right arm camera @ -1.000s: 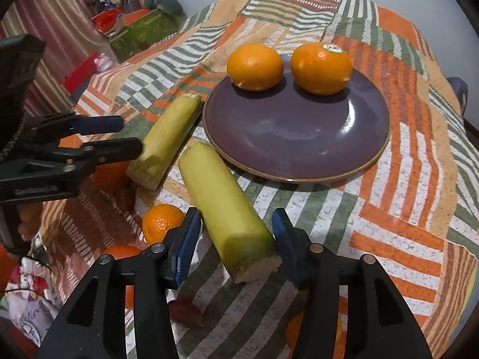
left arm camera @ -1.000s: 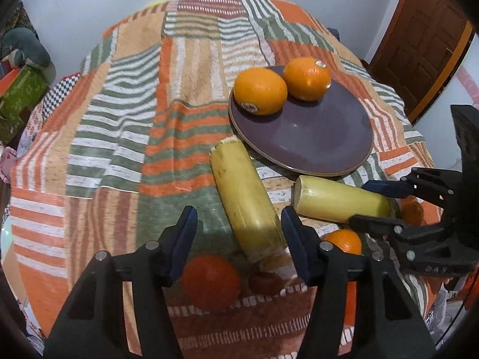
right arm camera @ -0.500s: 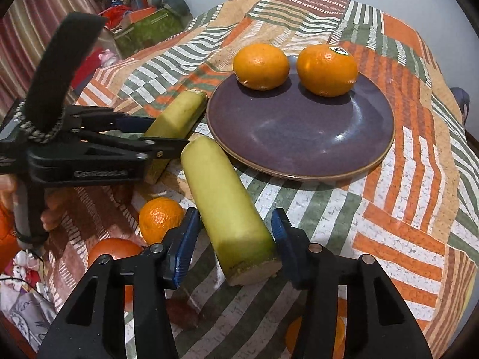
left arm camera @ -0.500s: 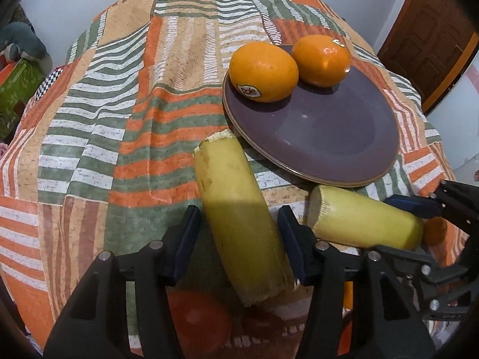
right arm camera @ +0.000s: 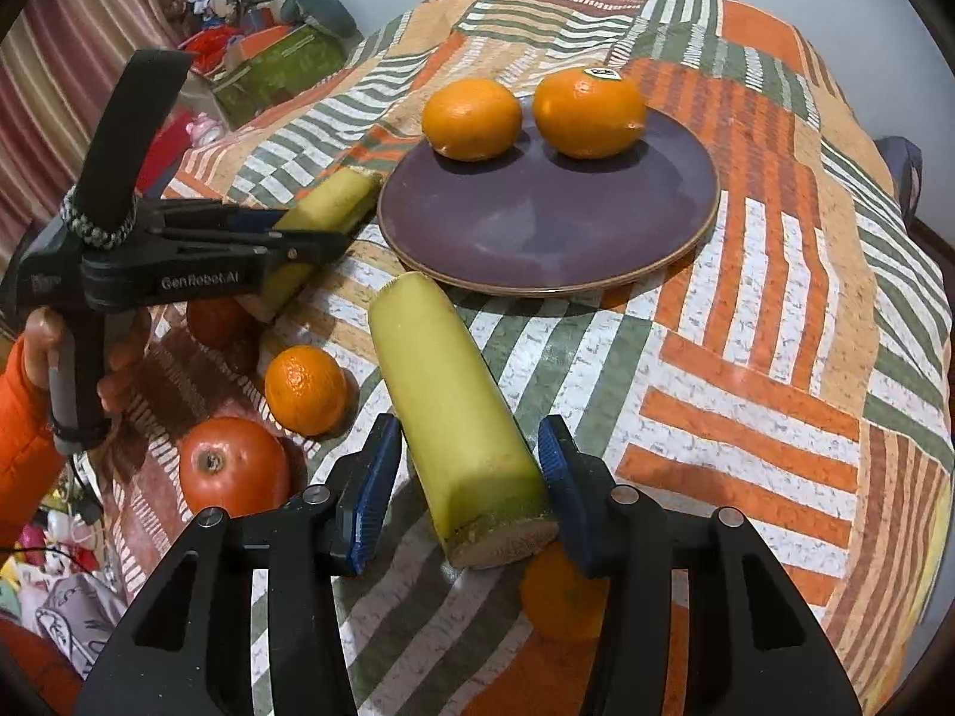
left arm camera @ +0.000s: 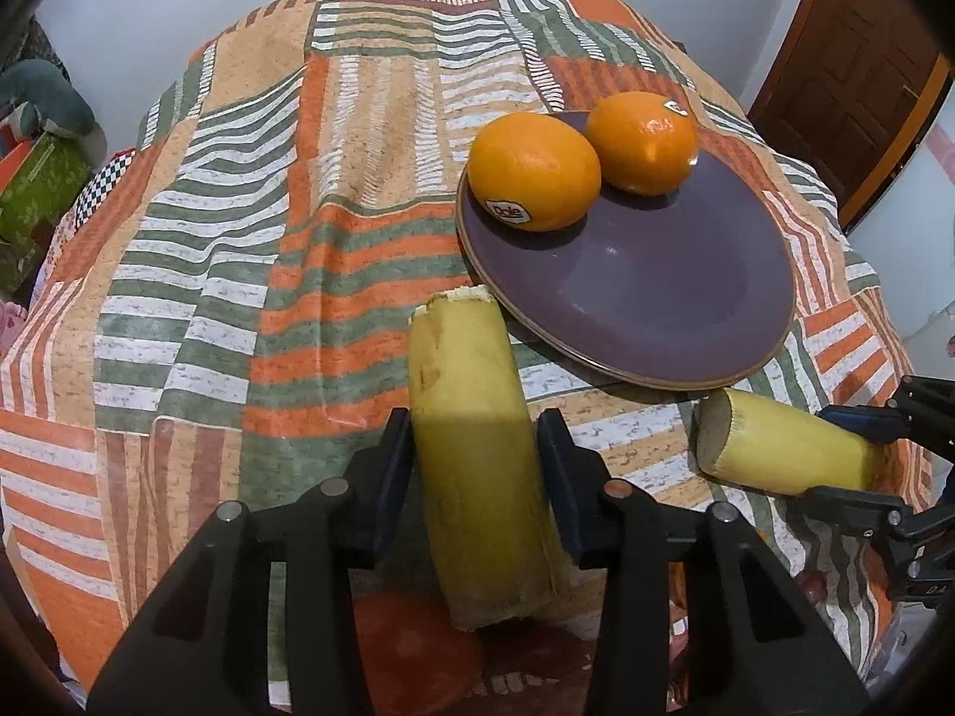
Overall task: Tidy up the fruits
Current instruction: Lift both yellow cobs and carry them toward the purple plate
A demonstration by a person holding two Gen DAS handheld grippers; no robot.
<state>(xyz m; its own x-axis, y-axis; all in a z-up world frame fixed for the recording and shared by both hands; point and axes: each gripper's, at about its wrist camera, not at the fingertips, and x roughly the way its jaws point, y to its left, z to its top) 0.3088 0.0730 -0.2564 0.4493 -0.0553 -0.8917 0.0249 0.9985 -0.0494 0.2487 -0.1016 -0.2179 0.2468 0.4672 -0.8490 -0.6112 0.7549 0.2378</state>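
While plate (left arm camera: pixel 686 322) holds oranges, left gripper (left arm camera: pixel 477 465) closing (yellow piece (left arm camera: pixel 477 477) between fingers)

Your left gripper (left arm camera: pixel 477 453) has come forward and down over the patchwork cloth — a second ago its jaws stood short of the near yellow piece (left arm camera: pixel 477 465); now they straddle it, and they have just been closing, both pads against its sides. Your right gripper (right arm camera: pixel 462 465) has shifted too: its own yellow piece (right arm camera: pixel 453 417) sits deeper between the jaws, right pad touching — left pad just clear.
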